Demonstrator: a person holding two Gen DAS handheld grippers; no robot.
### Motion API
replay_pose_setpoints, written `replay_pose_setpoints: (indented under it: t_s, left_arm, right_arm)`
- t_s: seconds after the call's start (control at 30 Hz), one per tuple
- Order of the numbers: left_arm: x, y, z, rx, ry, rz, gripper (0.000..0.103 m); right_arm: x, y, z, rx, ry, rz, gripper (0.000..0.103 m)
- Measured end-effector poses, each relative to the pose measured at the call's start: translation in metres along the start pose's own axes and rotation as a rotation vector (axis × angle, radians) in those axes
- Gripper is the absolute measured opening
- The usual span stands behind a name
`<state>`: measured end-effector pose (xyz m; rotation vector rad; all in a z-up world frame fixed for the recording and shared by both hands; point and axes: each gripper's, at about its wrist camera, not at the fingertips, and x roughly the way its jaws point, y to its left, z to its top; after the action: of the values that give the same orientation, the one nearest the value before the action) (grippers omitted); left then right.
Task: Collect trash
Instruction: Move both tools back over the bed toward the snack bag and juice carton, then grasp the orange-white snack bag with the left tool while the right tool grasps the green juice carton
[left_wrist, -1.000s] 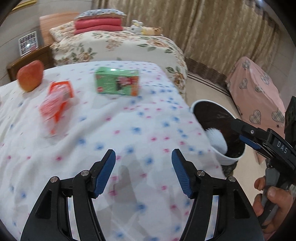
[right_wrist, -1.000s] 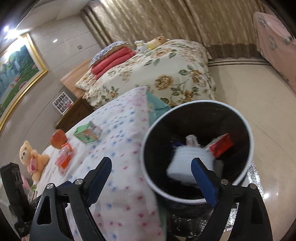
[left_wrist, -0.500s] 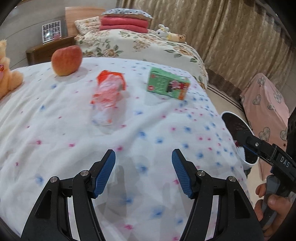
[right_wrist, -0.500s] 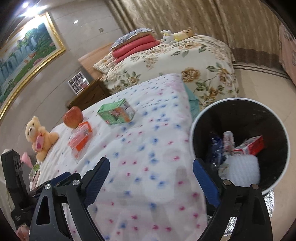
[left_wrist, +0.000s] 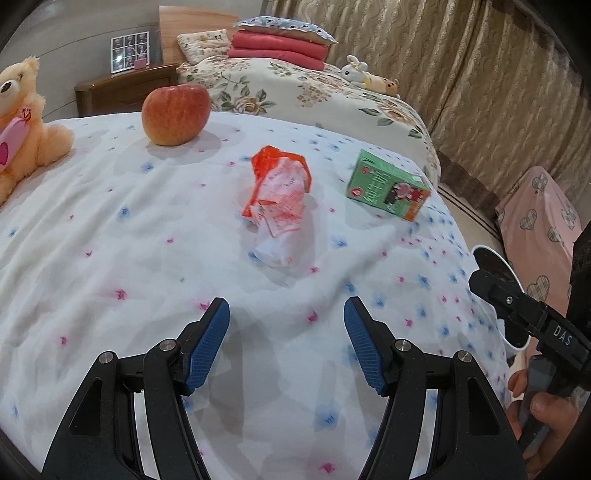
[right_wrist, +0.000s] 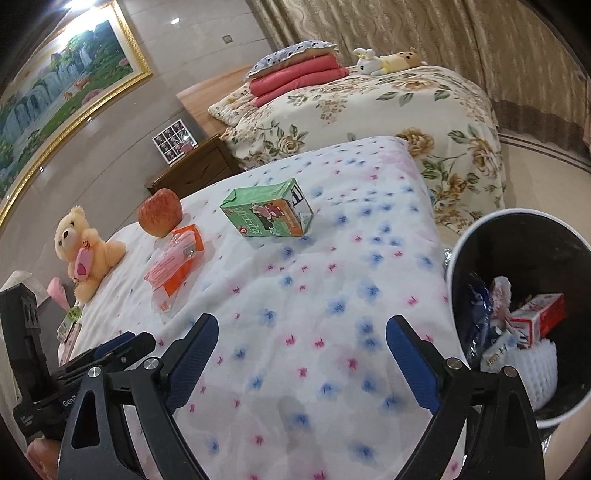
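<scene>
Orange-and-white crumpled wrapper (left_wrist: 279, 206) lying on bedspread (left_wrist: 110, 240), between apple (left_wrist: 176, 113) and green carton (left_wrist: 388, 190). Left gripper (left_wrist: 286, 334) near wrapper, gaping wide, holding nothing. Right gripper (right_wrist: 301, 354) likewise wide, empty, beside bin (right_wrist: 458, 254) at bedspread's edge.

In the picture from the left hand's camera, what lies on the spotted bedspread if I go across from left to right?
Teddy bear → apple → orange and white wrapper → green carton. Past the bed's right edge, the trash bin just peeks out behind the other gripper.
</scene>
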<state>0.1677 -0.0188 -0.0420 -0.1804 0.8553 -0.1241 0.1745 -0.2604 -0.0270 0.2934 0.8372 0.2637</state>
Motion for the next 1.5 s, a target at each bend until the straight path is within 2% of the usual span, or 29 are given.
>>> replay_pose_setpoints:
  t_s: [0.9, 1.27, 1.33, 1.4, 1.47, 1.5]
  left_arm:
    - [0.044, 0.003, 0.05, -0.01, 0.01, 0.02, 0.069]
    - [0.064, 0.009, 0.063, -0.019, 0.034, 0.036, 0.069]
    - [0.066, 0.008, 0.062, -0.01, 0.036, 0.043, 0.069]
    - [0.066, 0.005, 0.062, 0.002, 0.034, 0.039, 0.068]
    - [0.066, 0.003, 0.062, 0.017, 0.032, 0.03, 0.045]
    - [0.066, 0.002, 0.061, 0.027, 0.035, 0.027, 0.042]
  right_arm:
    - [0.084, 0.008, 0.064, -0.143, 0.111, -0.007, 0.094]
    - [0.114, 0.025, 0.088, -0.242, 0.121, 0.005, 0.092]
    - [0.116, 0.028, 0.086, -0.257, 0.125, 0.009, 0.084]
    - [0.117, 0.03, 0.084, -0.271, 0.13, -0.007, 0.058]
    - [0.116, 0.03, 0.083, -0.266, 0.131, -0.015, 0.051]
    - [0.114, 0.03, 0.082, -0.259, 0.129, -0.012, 0.049]
